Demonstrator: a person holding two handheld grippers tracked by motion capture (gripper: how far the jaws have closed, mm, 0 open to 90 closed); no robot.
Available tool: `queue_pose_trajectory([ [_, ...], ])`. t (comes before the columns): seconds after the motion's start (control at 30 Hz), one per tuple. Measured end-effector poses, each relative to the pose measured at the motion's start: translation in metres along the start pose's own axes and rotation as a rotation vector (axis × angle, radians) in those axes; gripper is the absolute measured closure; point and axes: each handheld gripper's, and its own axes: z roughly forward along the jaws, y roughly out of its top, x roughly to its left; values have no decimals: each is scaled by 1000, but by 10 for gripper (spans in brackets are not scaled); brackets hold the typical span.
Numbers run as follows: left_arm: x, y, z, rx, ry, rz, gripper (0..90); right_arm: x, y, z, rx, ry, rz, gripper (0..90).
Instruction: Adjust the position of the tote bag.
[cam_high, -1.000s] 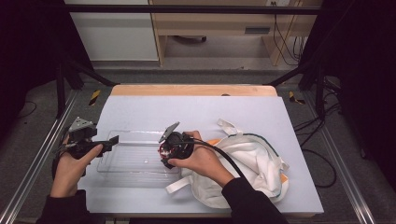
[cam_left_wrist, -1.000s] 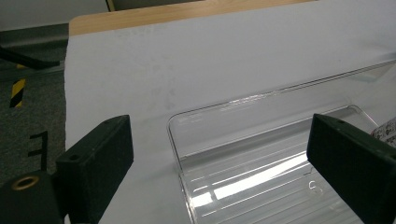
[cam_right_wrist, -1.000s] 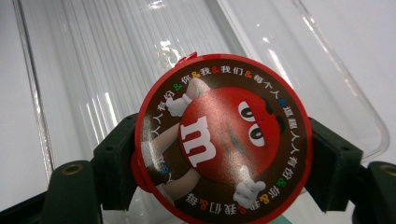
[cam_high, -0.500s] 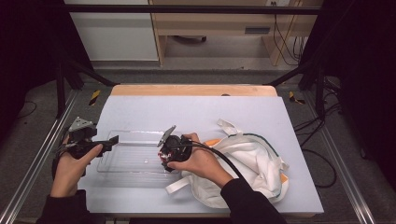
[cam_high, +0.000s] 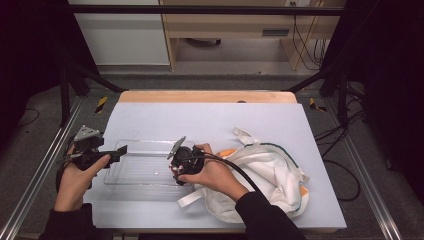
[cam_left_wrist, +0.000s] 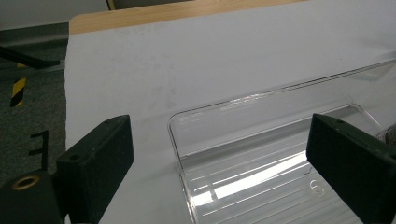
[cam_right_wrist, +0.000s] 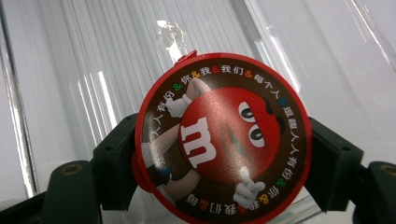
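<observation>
While a person is sitting at a desk (cam_high: 210, 117) covered in pale sheeting, each hand is holding a two-jaw tool over a clear plastic tray (cam_high: 145, 167) lying near the front left. The right tool (cam_high: 181, 161) is clamped on a round red candy tube (cam_right_wrist: 223, 158), its jaws pressing on the tube's sides just below the lid; the lid is showing a red cartoon character ringed with small white lettering. In the right gripper view the tube is hanging over the tray's ribbed floor, and whether it is touching that floor cannot be told. The left tool (cam_left_wrist: 224, 163) is waiting at the tray's left end with its jaws standing wide apart and nothing between them, the tray's near corner (cam_left_wrist: 180, 121) lying in the gap. A white cloth bag (cam_high: 260, 175) with green trim is slumping on the desk just right of the tray, beside the right forearm.

The step in hand appears to be placing the tube into the tray. The next move is probably calling for lowering the tube until it is resting on the tray floor, then parting the right jaws and lifting straight away so the tube is not dragged or rolled. The left tool may need to be steadying the light tray against sliding.
</observation>
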Motion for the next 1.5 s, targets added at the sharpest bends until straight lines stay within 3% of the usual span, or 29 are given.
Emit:
queue_pose_trajectory([
  [0.4, 0, 0, 1, 0, 2, 1, 77, -3, 0, -9, -29, 0, 14, 176],
  [1.03, 0, 0, 1, 2, 1, 1, 77, -14, 0, -50, -181, -14, 80, 156],
  [1.33, -1, 1, 1, -1, 14, 2, 78, -14, -26, -89, -292, -38, 165, 146],
  [1.43, -1, 0, 2, 6, 18, 8, 77, -14, -36, -96, -302, -94, 177, 150],
  [1.5, -2, 1, 1, -1, 23, 3, 74, -16, -43, -102, -330, -93, 198, 143],
])
